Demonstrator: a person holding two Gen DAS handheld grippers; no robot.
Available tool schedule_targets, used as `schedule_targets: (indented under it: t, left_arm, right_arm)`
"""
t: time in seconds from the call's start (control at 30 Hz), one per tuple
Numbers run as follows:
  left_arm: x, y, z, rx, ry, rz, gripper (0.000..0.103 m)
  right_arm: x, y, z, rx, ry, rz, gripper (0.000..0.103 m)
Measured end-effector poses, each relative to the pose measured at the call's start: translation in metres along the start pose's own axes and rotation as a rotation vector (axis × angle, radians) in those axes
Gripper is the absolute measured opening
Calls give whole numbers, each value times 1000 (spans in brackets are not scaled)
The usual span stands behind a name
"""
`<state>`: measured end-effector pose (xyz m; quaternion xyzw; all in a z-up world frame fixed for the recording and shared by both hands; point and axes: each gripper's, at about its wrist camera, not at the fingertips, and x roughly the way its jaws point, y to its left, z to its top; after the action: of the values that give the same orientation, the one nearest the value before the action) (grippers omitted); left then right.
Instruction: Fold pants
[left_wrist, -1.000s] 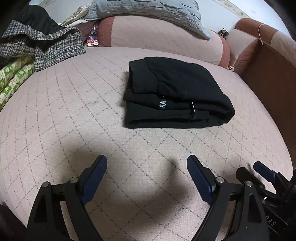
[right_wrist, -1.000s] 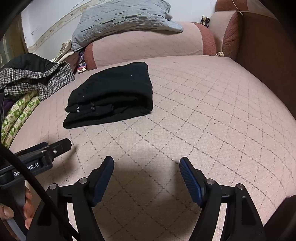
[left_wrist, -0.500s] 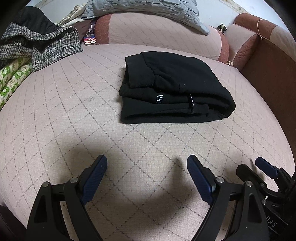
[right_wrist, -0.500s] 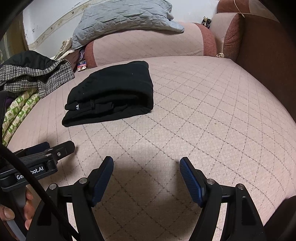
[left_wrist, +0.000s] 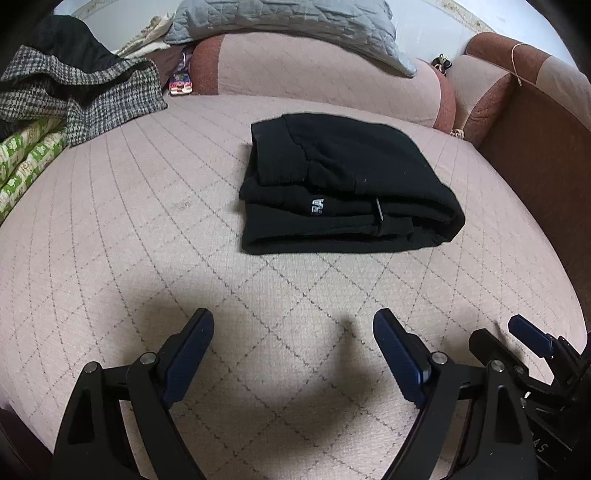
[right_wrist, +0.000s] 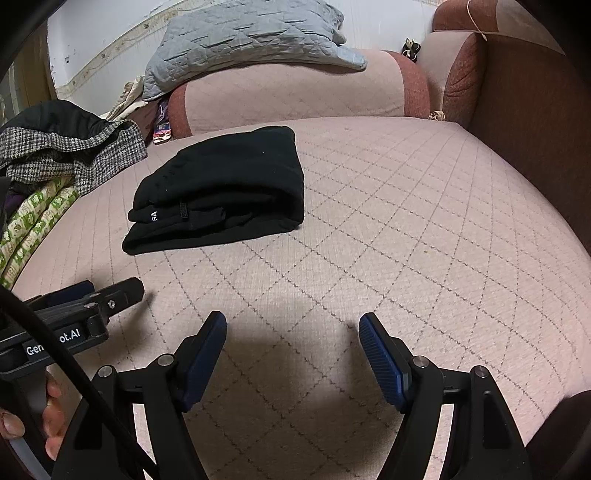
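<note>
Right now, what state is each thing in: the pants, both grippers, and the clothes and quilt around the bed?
Black pants: folded into a compact stack, lying flat on the bed, not held.
Left gripper: open, empty, above the bed cover.
Right gripper: open, empty, above the bed cover.
Houndstooth garment: crumpled in a heap, unfolded.
Grey quilt: draped loosely over the bolster.

The pink quilted bed (left_wrist: 129, 229) bears folded black pants (left_wrist: 343, 188), a houndstooth coat (left_wrist: 85, 99) and green-patterned bedding (left_wrist: 26, 162).
</note>
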<state>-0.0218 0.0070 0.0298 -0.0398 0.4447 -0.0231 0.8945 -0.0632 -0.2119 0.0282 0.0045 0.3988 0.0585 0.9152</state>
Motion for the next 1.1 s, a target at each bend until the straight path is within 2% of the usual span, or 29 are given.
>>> schedule_targets:
  t: [0.17, 1.1]
  left_arm:
    - [-8, -2, 2, 15, -28, 10, 87]
    - [-2, -4, 2, 7, 14, -7, 87]
  right_arm:
    - [-2, 3, 0, -9, -3, -4, 79]
    - [2, -4, -2, 0, 6, -5, 79]
